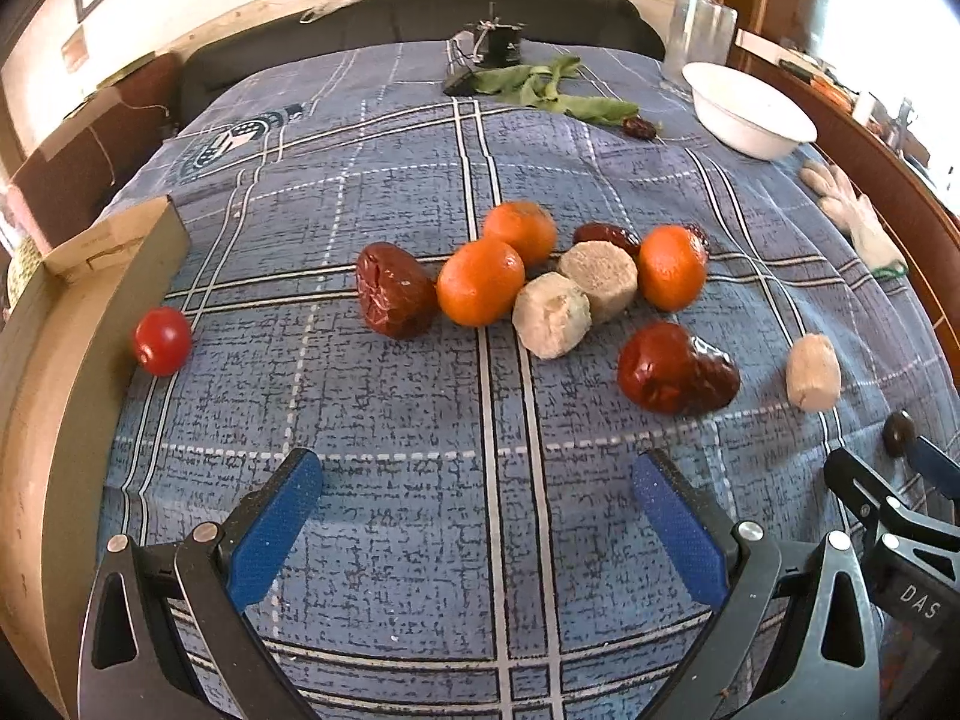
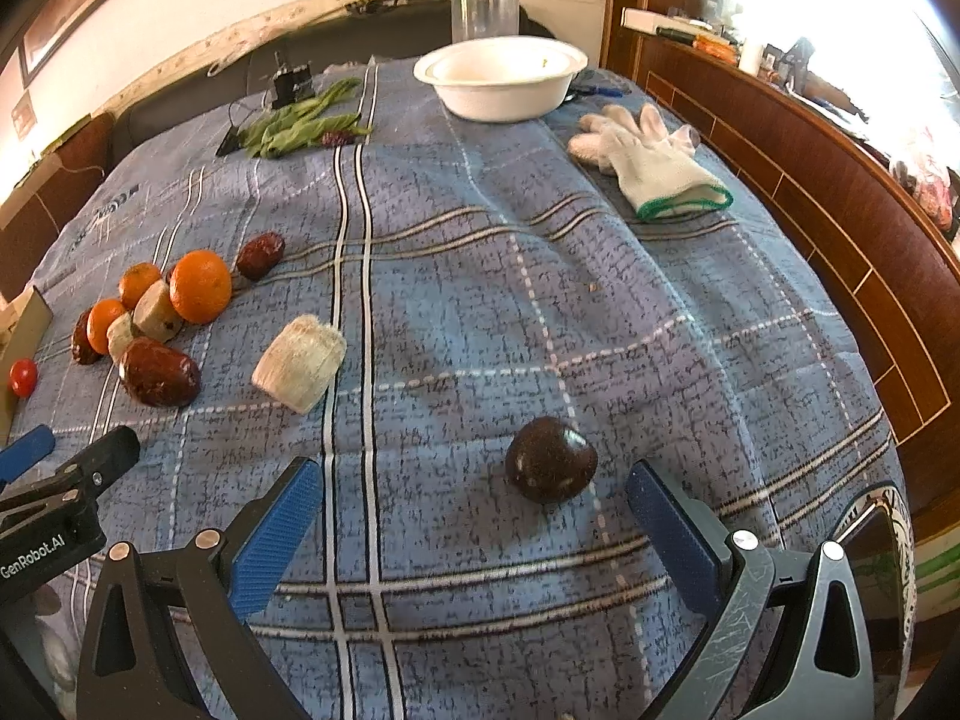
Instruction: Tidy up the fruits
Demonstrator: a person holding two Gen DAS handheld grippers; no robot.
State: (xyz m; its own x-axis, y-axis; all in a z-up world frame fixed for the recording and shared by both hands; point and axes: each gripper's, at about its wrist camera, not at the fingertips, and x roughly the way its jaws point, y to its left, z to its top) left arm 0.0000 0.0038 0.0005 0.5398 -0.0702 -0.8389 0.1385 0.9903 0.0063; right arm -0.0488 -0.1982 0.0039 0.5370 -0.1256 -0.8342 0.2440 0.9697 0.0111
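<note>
Sorting has barely begun, seemingly; the white bowl [image 2: 501,81] sits empty, far beyond the fruit cluster [image 1: 528,282]; a dark round fruit [image 2: 551,459] lies apart from the cluster; the left tool [image 1: 477,531] and right tool [image 2: 468,531] both gape, holding nothing.

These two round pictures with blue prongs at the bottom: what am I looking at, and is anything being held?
Each picture comes from a camera on a hand-held gripper, looking along its two blue fingers. The left gripper faces a pile of oranges, red dates and pale cut chunks, with a cherry tomato beside a cardboard box. The right gripper faces a dark round fruit. Farther off sit a white bowl and a glove. Both grippers are open, holding nothing.
</note>
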